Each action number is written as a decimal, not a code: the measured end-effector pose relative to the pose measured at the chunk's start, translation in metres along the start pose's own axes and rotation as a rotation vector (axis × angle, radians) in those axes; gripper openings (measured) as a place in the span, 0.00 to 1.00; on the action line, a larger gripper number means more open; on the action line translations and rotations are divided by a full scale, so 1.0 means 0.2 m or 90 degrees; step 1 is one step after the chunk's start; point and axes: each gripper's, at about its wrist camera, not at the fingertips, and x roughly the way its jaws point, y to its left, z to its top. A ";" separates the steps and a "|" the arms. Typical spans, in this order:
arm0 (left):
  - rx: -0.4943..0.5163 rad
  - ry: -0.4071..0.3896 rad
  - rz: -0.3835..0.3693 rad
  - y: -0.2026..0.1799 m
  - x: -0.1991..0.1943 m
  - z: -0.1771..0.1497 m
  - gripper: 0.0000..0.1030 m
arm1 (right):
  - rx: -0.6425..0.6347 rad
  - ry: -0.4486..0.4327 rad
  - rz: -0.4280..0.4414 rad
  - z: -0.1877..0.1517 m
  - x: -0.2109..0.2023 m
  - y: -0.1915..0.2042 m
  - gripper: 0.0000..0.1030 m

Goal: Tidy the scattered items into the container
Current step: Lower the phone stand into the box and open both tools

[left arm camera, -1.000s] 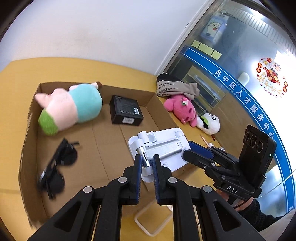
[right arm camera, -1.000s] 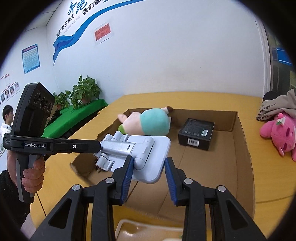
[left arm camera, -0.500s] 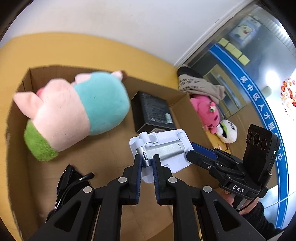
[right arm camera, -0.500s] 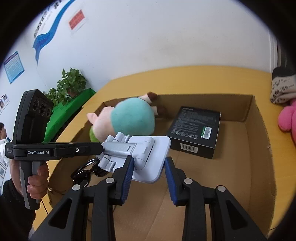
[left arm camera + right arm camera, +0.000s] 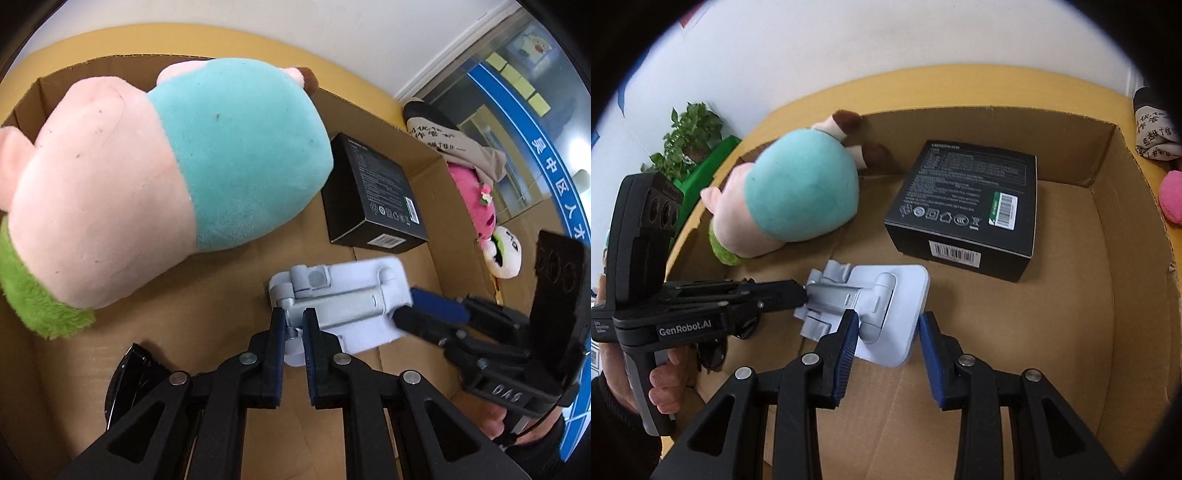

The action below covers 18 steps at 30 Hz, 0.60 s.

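- Left hand-held gripper (image 5: 293, 328) pinching the hinged metal arm of a white phone stand (image 5: 343, 306) at its near end, pads narrowly parted around it.
- Right hand-held gripper (image 5: 886, 338) spread either side of the stand's flat plate (image 5: 897, 314), right pad seemingly clear of its edge; contact on the left pad hard to judge.
- Stand low over the floor of the cardboard box (image 5: 1052, 332), lying flat, long axis running between the two grippers; whether resting on the cardboard unclear.
- Black sunglasses (image 5: 129, 380) at the near left, mostly hidden behind the left gripper.
- Beyond, a pink-and-teal plush toy (image 5: 166, 177) on its side, green end cut off at the frame edge, and just beside it a black retail box (image 5: 967, 206), barcode facing the right camera.
- Outside the box on the yellow desk (image 5: 332, 62): a pink plush (image 5: 476, 199), partly hidden by the box wall.
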 end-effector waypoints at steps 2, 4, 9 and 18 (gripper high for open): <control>-0.001 -0.002 -0.002 0.00 0.00 0.00 0.08 | 0.011 0.023 -0.001 -0.02 0.03 -0.02 0.35; 0.004 -0.009 0.012 0.00 -0.01 -0.01 0.08 | 0.020 0.027 0.008 -0.04 0.03 -0.03 0.36; 0.010 -0.062 0.031 -0.03 -0.15 -0.03 0.12 | 0.008 -0.033 -0.012 -0.04 -0.10 -0.02 0.49; 0.118 -0.289 0.106 -0.33 -0.71 -0.39 0.86 | -0.068 -0.218 -0.059 -0.36 -0.64 0.25 0.76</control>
